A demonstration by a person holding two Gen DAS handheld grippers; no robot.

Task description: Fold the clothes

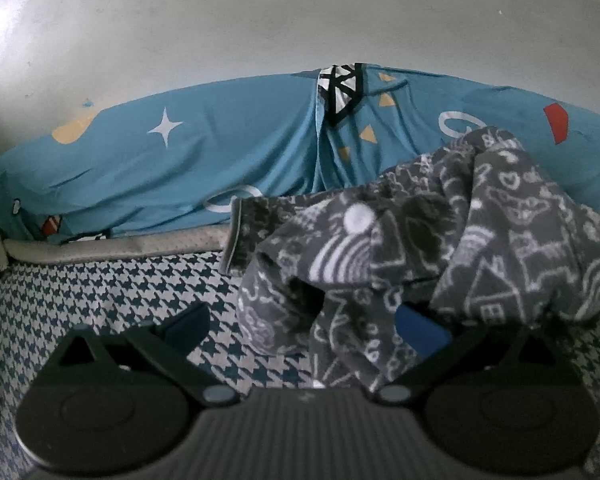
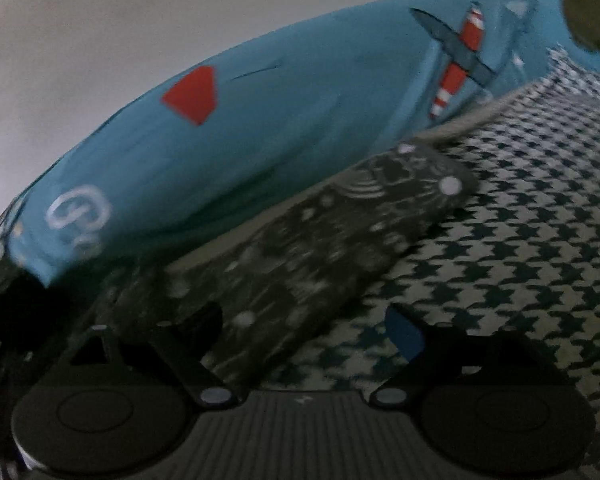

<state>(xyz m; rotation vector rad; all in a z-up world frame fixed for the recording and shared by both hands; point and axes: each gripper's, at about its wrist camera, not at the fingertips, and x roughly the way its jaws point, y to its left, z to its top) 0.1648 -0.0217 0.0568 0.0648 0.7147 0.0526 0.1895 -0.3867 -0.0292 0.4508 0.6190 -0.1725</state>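
Observation:
A dark grey garment [image 1: 420, 240] printed with white doodles lies bunched on the houndstooth sheet [image 1: 100, 288]. It rises in a heap to the right in the left wrist view. My left gripper [image 1: 304, 326] stands open, its blue-padded fingers wide apart. A fold of the garment hangs between them and drapes over the right finger [image 1: 420, 332]. In the blurred right wrist view the same garment [image 2: 340, 240] stretches as a long strip from lower left to upper right. My right gripper [image 2: 304, 330] is open, with the strip's near end lying by its left finger [image 2: 204, 320].
A blue duvet [image 1: 180, 152] with stars, triangles and red shapes is piled along the back against a pale wall [image 1: 260, 20]. A grey piped edge [image 1: 120, 246] runs below it. In the right wrist view the blue duvet [image 2: 260, 120] shows a plane print, with houndstooth sheet [image 2: 520, 240] on the right.

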